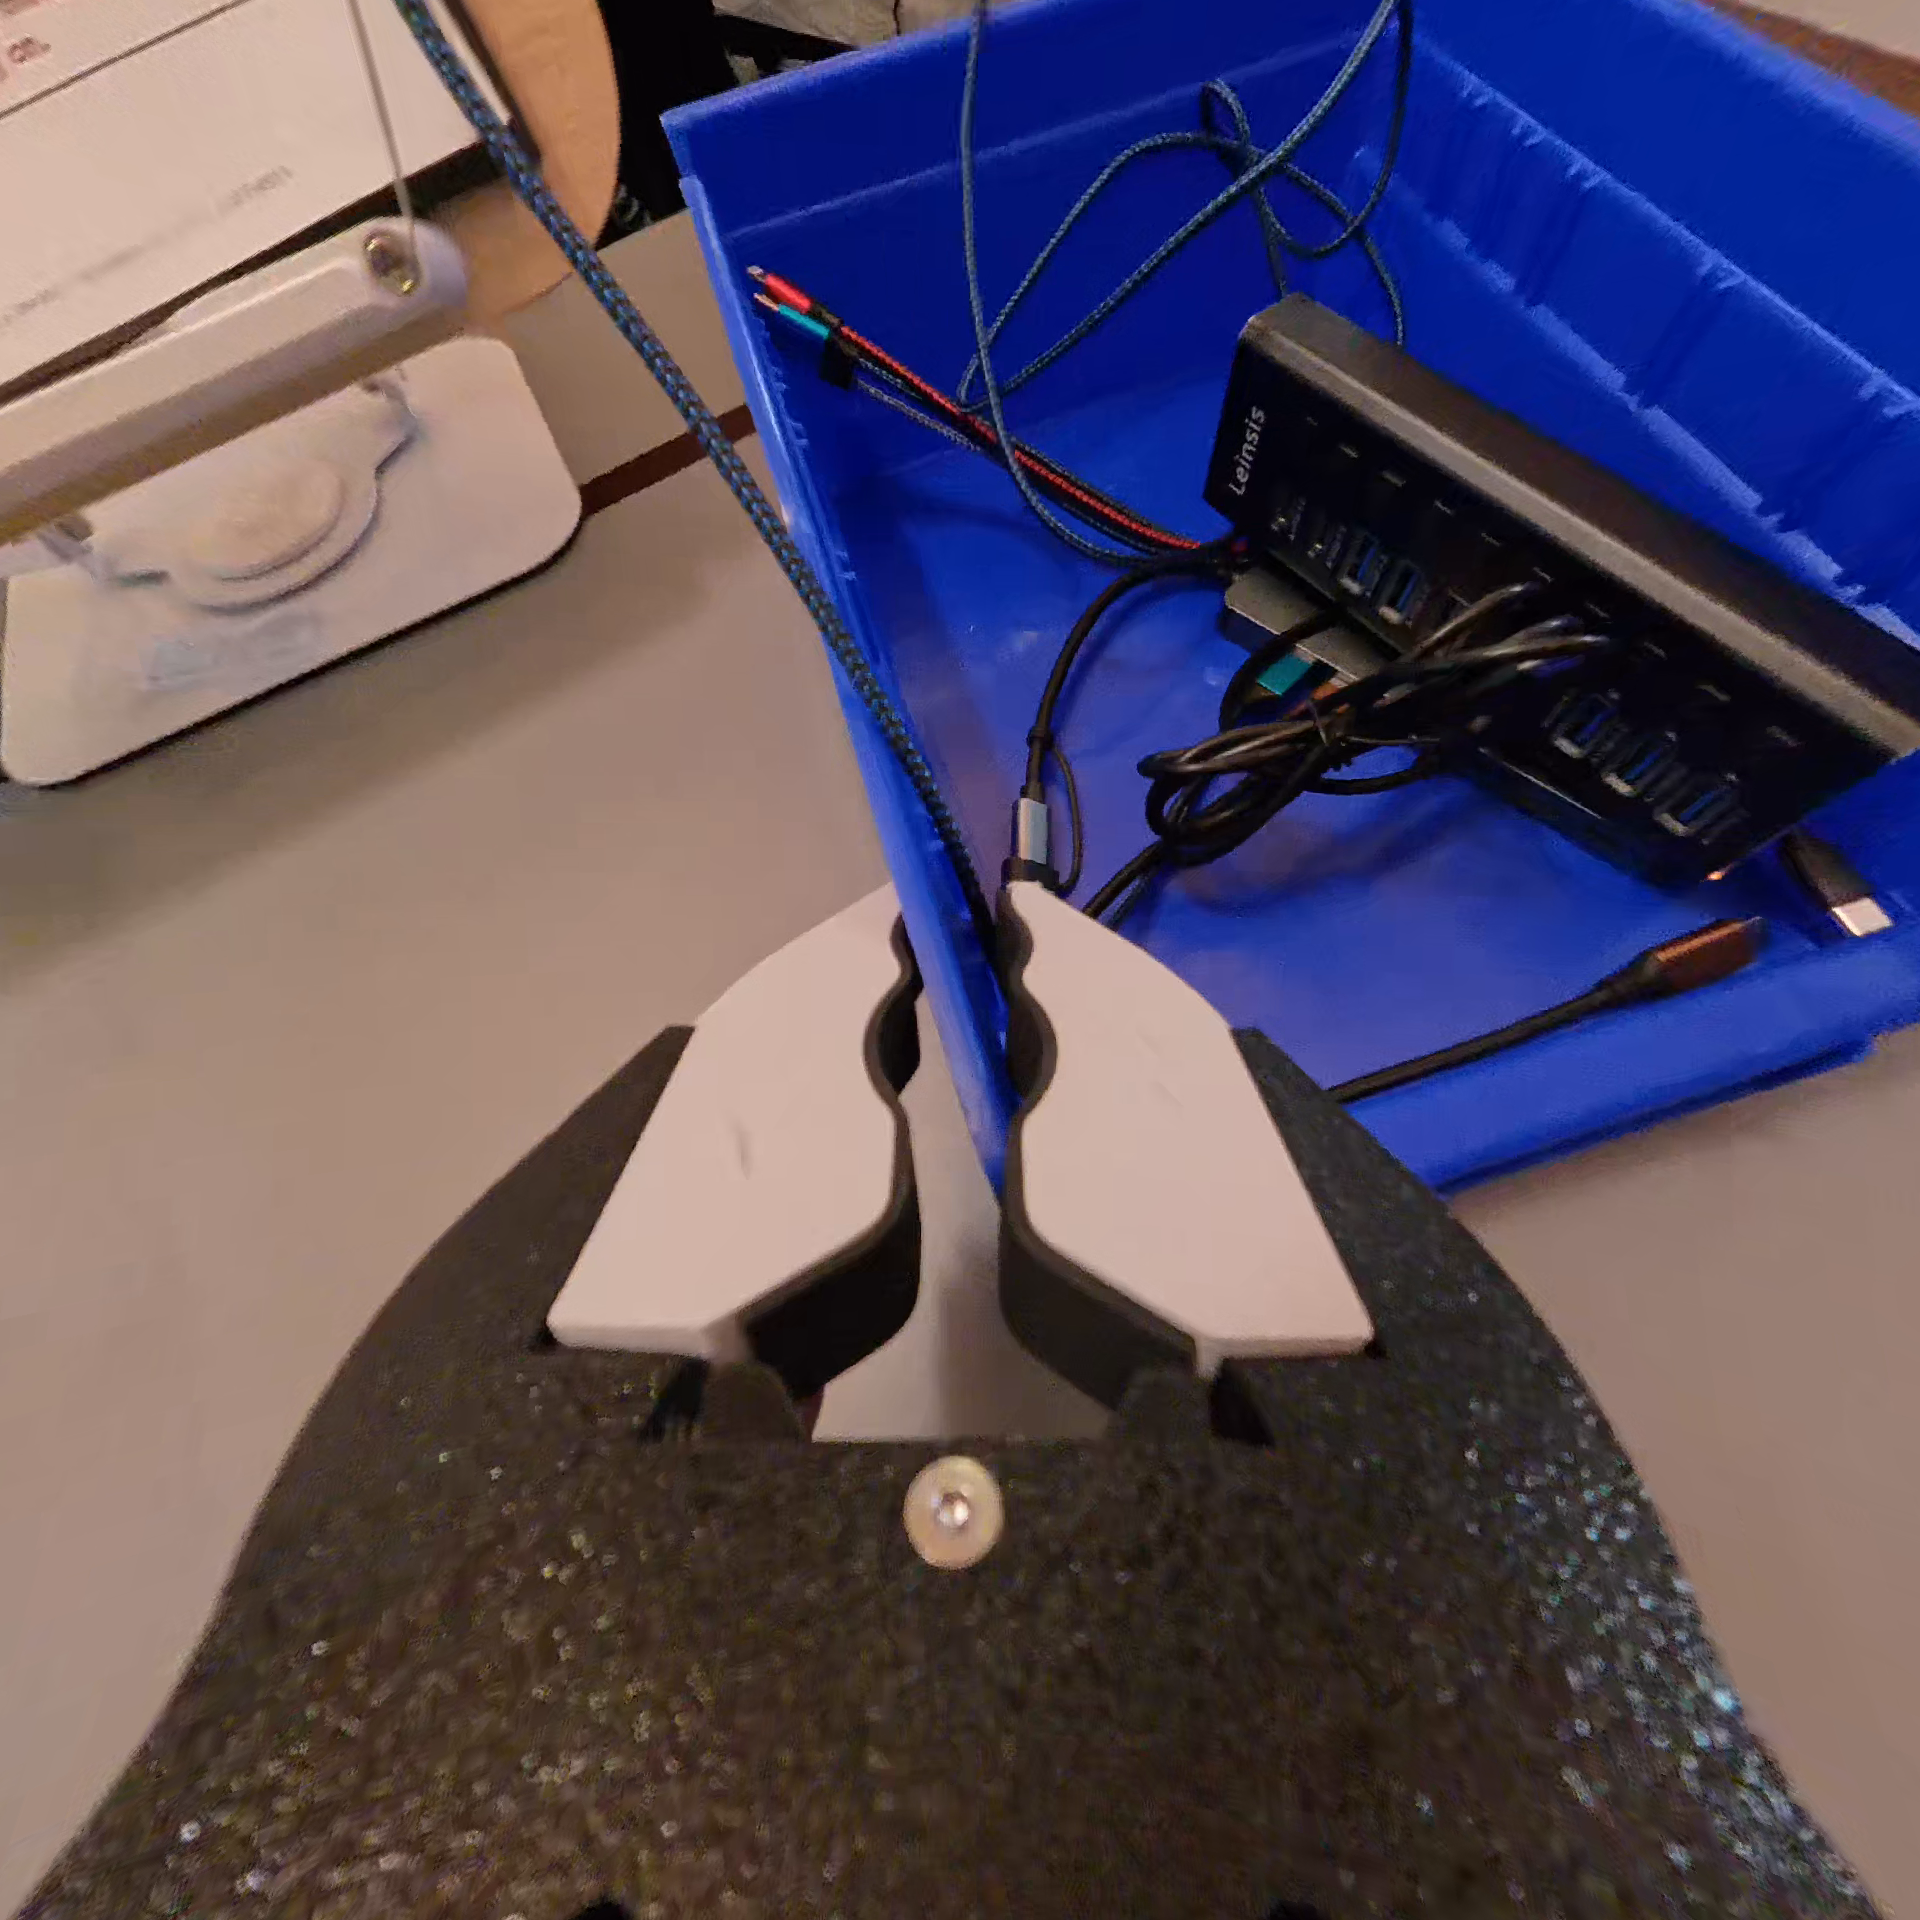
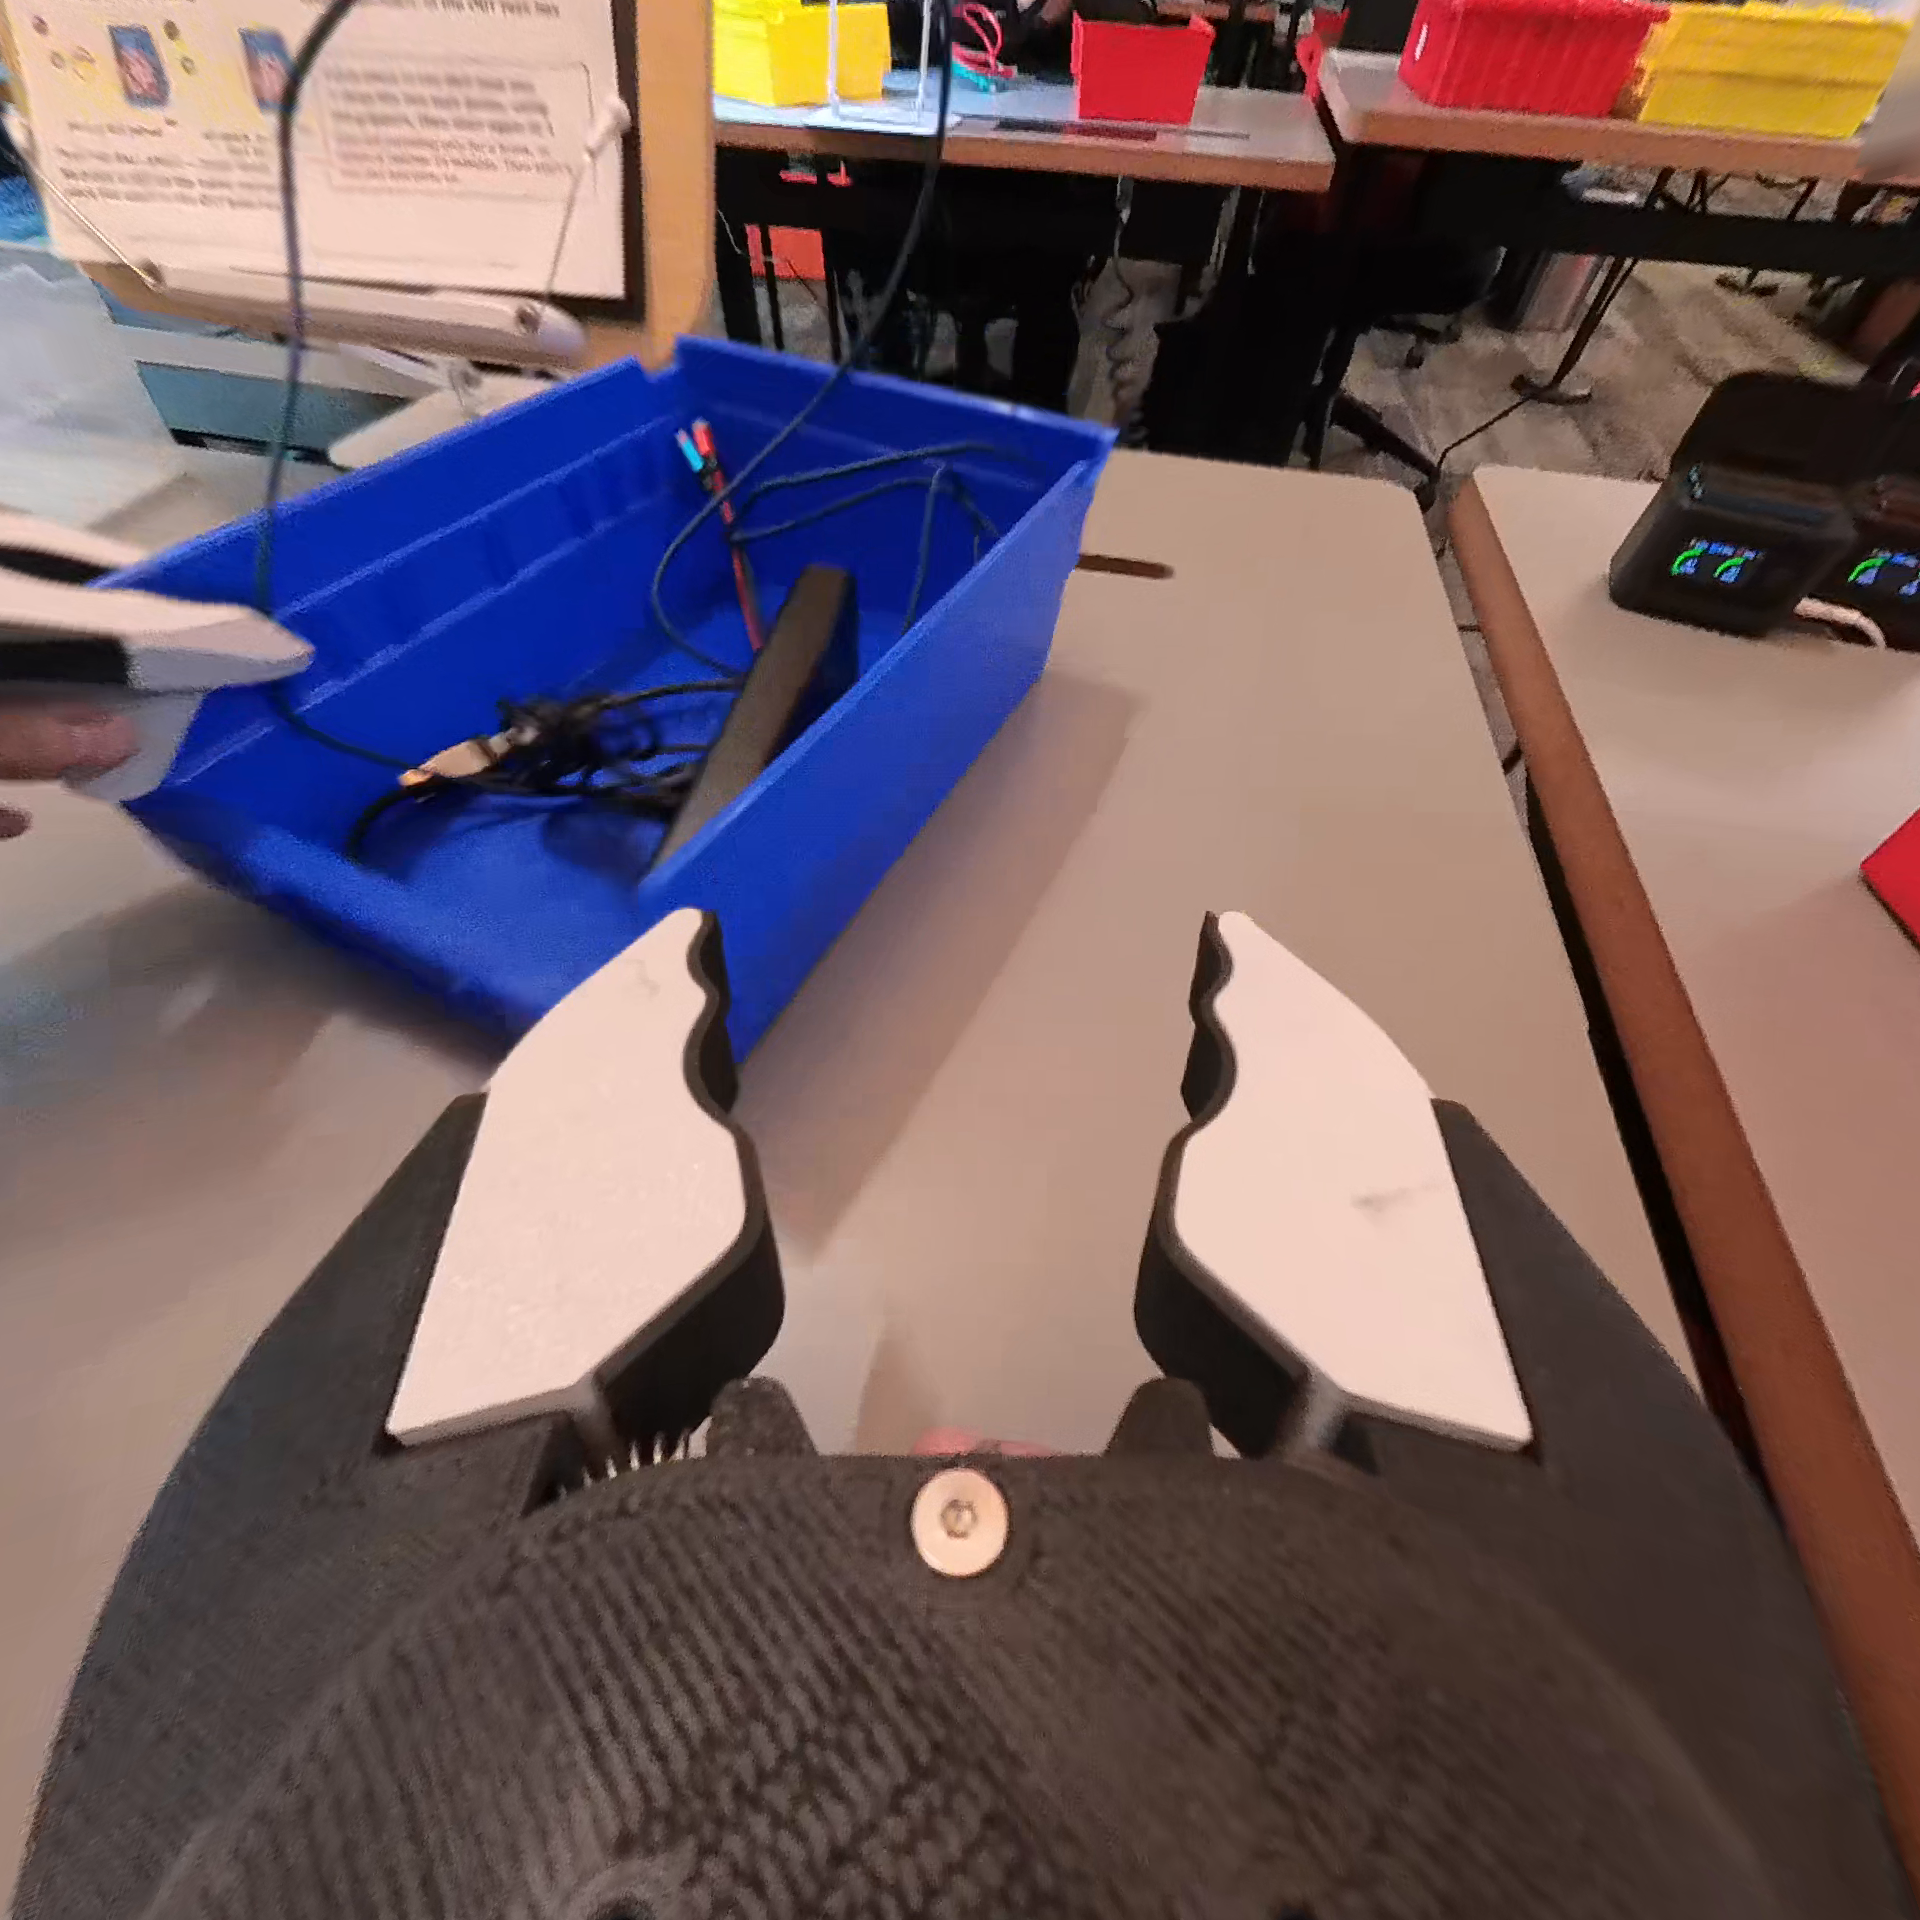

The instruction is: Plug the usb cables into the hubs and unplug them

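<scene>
A: Where did the task's things lie, and how would they handle?

B: The long black plastic multi-port hub (image 1: pixel 1538 582) leaned tilted against the far wall of the blue plastic bin (image 2: pixel 883 800), which stood near the counter's (image 2: pixel 1195 831) far left part. A loose tangle of thin black cables (image 1: pixel 1299 748) lay on the bin floor before it. The blue-and-black braided cable (image 1: pixel 727 447) ran up out of the bin, pinched in the left gripper (image 1: pixel 956 914), whose jaws were nearly clenched around it just beside the bin's near wall.

A: A judgement on grip?

B: The braided cable looked light and limp, so it probably would not push a plug; the rigid metal-shelled connector (image 1: pixel 1034 831) was the likelier hold. The hub, unsupported and leaning, would probably slide under insertion force and want bracing.

A: And the right gripper (image 2: pixel 956 935)?

B: Its jaws were released, wide apart and empty, above bare counter near the bin's near right corner.

A: Room to move?

B: The bin walls hemmed the hub on the far side; approach from above stayed open. The counter's right edge (image 2: pixel 1621 935) lay close, with a second counter beyond it.
</scene>
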Motion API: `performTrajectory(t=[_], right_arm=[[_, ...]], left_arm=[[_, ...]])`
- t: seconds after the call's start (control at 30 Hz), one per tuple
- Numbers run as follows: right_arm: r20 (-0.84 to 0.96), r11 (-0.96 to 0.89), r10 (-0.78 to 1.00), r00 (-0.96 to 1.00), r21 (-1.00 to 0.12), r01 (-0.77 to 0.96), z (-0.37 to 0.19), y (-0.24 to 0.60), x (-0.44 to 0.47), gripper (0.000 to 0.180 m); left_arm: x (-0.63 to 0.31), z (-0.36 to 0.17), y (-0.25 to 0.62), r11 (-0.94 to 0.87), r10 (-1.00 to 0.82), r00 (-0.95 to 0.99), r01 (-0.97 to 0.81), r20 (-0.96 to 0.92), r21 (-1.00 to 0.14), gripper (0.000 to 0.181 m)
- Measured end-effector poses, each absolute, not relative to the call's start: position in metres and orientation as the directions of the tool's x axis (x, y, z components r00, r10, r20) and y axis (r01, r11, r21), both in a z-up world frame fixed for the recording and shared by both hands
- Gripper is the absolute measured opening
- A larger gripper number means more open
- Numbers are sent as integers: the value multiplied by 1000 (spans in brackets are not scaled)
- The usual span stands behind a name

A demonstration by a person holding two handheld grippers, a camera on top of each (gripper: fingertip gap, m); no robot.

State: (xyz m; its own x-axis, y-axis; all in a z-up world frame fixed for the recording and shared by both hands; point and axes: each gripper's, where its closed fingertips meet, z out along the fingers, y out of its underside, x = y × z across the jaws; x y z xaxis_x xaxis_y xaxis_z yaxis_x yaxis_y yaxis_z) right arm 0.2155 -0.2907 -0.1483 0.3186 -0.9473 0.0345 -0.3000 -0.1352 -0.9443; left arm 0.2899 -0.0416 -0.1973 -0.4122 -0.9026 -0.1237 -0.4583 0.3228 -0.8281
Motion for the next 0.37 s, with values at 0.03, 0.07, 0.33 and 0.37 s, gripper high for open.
performTrajectory(t=[0.03, 0.07, 0.33, 0.37], right_arm=[[38, -135, -947, 317, -948, -289, -144, -290, 215, 85], [41, -135, -947, 317, -951, -279, -140, -289, 214, 83], [103, -231, -867, 487, -950, -211, -127, -211, 199, 79], [105, -241, -851, 515, -948, -205, -129, -193, 196, 81]], left_arm=[[277, -197, -31, 326, -898, -423, -457, -120, -828, 11], [262, -197, -18, 330, -892, -438, -455, -115, -827, 11], [111, -198, 132, 395, -851, -517, -513, -93, -762, 10], [91, -198, 154, 386, -863, -498, -538, -86, -749, 10]])
